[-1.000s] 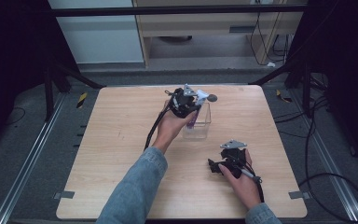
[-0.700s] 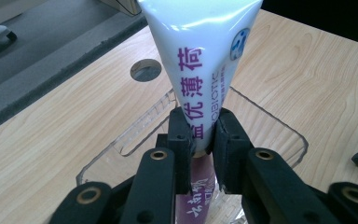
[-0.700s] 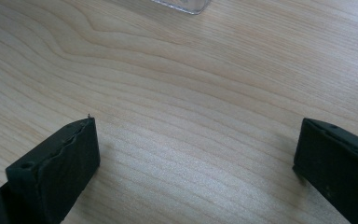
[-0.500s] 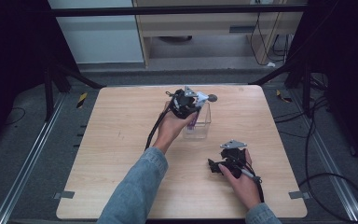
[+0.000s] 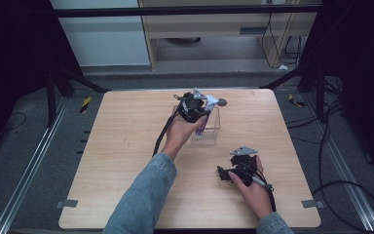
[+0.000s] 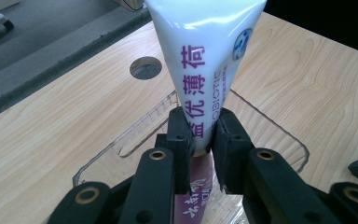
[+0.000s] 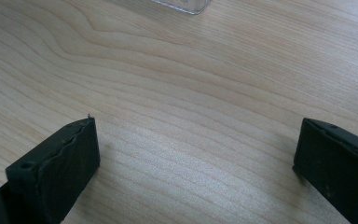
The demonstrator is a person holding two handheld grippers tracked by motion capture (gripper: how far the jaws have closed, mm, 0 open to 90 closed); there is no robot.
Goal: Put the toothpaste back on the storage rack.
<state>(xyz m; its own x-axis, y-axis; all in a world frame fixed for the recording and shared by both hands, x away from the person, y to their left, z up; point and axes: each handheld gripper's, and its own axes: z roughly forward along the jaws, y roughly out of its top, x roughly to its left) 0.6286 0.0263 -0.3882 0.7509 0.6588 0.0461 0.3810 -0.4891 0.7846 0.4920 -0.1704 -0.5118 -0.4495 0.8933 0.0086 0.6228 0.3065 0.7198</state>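
Observation:
A white tube with purple lettering is pinched near its lower end by my left gripper, which is shut on it. The tube stands inside a clear plastic box on the wooden table. From above, the left gripper hangs over that clear box, with a purple part of the tube showing inside. My right gripper hovers low over bare wood with its jaws wide apart and nothing between them. In the high view the right gripper sits near the table's front right.
The wooden table has a round hole beyond the box and dark floor past its edges. A corner of the clear box shows at the top of the right gripper view. Cables trail from both grippers toward the front.

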